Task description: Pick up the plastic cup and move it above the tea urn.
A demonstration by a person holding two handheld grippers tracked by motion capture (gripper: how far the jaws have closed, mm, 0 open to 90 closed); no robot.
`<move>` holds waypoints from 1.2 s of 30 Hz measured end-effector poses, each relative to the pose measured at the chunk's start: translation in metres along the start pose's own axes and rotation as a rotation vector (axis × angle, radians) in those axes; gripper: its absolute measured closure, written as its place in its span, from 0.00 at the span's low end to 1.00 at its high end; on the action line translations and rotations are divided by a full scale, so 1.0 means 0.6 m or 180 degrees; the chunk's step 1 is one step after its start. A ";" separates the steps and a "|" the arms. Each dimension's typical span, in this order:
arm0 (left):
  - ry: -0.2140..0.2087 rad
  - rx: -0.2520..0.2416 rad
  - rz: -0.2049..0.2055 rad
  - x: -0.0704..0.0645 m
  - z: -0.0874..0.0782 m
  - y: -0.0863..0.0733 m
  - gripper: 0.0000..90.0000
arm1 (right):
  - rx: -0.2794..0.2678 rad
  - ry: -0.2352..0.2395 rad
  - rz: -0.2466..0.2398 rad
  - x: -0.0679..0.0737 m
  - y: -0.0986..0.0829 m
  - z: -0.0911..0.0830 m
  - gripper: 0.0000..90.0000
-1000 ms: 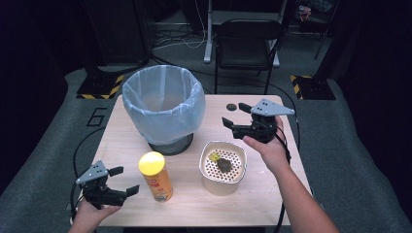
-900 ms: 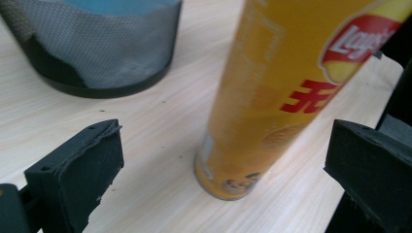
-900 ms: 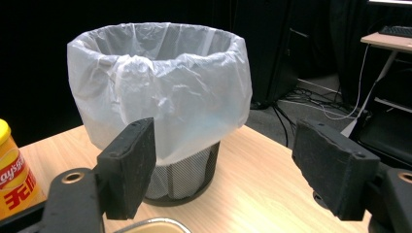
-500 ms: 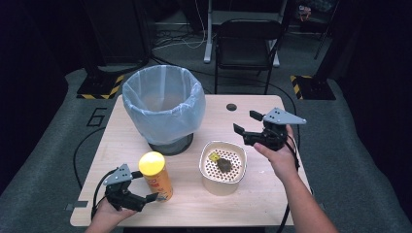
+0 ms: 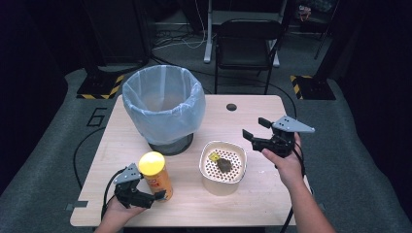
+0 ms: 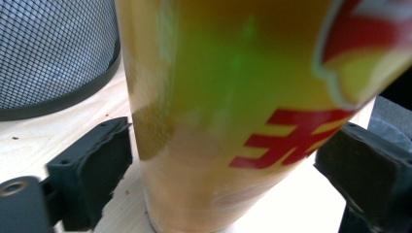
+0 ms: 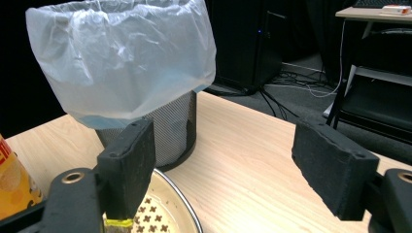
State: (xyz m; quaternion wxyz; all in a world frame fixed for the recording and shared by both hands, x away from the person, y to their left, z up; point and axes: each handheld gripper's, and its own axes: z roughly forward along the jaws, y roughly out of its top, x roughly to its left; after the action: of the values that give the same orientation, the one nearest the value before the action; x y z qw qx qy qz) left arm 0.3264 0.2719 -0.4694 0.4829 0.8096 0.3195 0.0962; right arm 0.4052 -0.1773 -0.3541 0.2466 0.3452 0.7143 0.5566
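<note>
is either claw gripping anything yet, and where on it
Nothing is gripped yet. The left claw is open, its jaws either side of the chip can's lower body with gaps showing. The right claw is open and empty.

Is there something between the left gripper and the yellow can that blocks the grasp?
Nothing visible does. The left gripper has its jaws open on either side of the can, one at each flank, with only small gaps of bare table between. The bin stands behind the can, not in the way.

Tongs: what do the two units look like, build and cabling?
Both tongs, left and right, are black, each topped by a grey three-cornered plate. Their two jaws end in blocky black pads with a rough, foam-like face. A black cable trails from the left one. Forearms are bare, no sleeves.
</note>
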 end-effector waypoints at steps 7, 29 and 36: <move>0.0046 0.0021 0.0073 0.008 -0.001 -0.008 0.23 | 0.0041 -0.0077 -0.0009 -0.002 -0.025 -0.003 0.26; 0.0176 -0.0040 0.0261 -0.006 -0.010 -0.004 0.27 | 0.0067 -0.0189 0.0076 0.006 -0.079 0.000 0.27; 0.0183 -0.0113 0.0242 -0.014 -0.041 0.031 0.27 | 0.0086 -0.0202 0.0051 0.006 -0.094 -0.002 0.27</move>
State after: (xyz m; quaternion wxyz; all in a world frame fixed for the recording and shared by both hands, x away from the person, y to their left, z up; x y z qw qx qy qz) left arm 0.3166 0.2785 -0.4397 0.4838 0.8094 0.3004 0.1433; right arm 0.3894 -0.1833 -0.4080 0.2600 0.3717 0.7107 0.5377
